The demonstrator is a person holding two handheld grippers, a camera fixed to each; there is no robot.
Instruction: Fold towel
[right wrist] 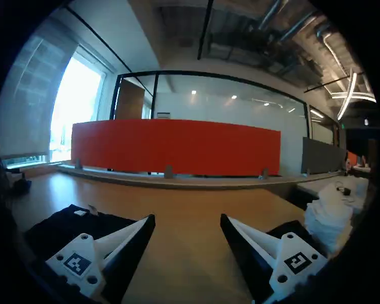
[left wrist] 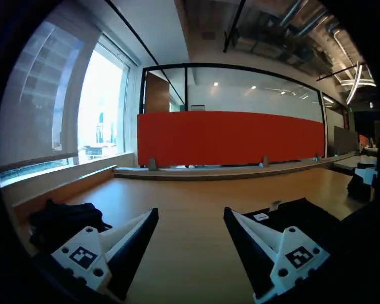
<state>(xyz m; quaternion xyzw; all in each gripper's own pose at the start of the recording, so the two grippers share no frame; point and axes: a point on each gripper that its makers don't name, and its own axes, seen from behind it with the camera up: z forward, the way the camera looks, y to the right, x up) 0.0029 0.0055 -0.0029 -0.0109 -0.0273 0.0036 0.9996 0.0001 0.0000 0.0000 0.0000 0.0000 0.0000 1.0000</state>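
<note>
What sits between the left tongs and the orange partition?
Nothing: the left gripper view shows bare wooden table from the left tongs to the ledge below the orange partition; the black towel lies off to the right.

Black tagged towel (right wrist: pixel 63 225) flat on wooden table (right wrist: pixel 190 213)

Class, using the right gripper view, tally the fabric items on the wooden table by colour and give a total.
Black: 2 (folded black towel with white tag; dark cloth beside the white stack)
White: 1 (stack of folded white towels)
Total: 3; far-left dark shape unclear, uncounted.
</note>
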